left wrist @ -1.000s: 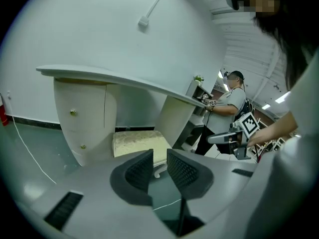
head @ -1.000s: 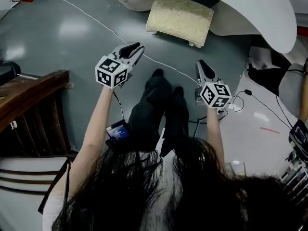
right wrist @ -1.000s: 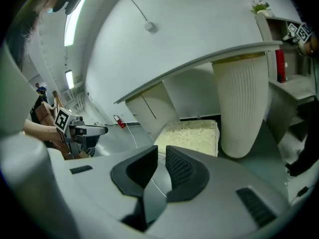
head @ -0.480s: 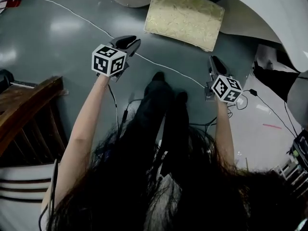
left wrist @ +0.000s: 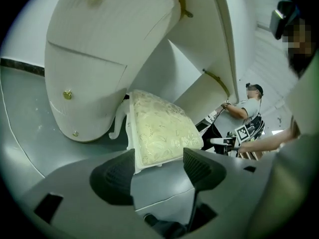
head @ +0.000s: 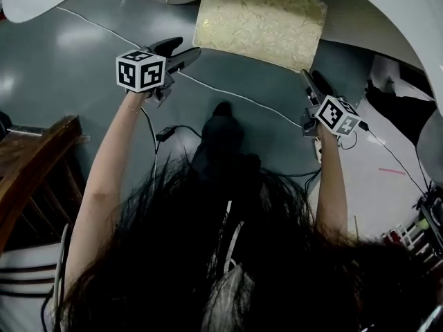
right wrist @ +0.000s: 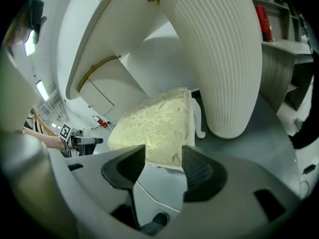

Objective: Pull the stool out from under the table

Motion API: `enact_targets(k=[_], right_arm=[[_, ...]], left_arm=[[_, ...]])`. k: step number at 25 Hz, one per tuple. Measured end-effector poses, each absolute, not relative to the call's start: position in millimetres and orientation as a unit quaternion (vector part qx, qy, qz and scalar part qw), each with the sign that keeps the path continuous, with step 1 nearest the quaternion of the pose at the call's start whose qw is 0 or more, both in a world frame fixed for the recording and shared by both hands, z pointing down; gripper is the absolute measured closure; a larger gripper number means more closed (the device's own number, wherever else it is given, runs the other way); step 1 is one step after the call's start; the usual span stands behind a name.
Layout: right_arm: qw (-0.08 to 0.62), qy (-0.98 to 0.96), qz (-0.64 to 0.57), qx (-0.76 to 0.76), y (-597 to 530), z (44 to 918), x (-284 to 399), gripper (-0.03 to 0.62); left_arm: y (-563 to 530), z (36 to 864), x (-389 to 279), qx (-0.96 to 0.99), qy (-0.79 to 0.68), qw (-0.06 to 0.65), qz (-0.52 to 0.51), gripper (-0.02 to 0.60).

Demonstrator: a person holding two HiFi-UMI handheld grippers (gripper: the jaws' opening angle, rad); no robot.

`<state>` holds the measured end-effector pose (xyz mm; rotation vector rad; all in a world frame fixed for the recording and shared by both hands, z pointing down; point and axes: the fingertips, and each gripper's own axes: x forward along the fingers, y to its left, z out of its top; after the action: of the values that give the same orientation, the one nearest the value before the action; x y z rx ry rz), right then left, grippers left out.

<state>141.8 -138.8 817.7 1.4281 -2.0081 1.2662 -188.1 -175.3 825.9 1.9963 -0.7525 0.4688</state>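
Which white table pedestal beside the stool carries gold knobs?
The pedestal left of the stool, with drawer-like panels; the right pedestal shows only ribbing.

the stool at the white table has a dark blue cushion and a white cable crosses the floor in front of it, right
No: the stool's cushion is pale gold and patterned, not dark blue, as the head view shows. It does stand at the white table, with a white cable crossing the floor in front.
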Motion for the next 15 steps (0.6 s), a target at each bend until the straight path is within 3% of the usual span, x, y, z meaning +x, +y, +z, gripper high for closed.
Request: enact_targets(k=[3,10,15], right_arm=[[0.178,-0.710,0.462,0.500,-149.3,832.4,148.7,0.344],[0.180,-0.699,0.511,0.466,-156.9,860.7,155.7,0.319],[0.155,-0.706,0.560,0.405,-155.6,867.9,145.5,0.310]], left_arm=[[-187.9,845.1,-187.4,0.793,-0.307,0.500,0.165,0.265],[-212.5,864.8,-184.2,0.769,-0.320,0.541,0.116,0.224],[-218.5,876.1,-169.2,0.775,-0.286,0.546,0.143,0.221]])
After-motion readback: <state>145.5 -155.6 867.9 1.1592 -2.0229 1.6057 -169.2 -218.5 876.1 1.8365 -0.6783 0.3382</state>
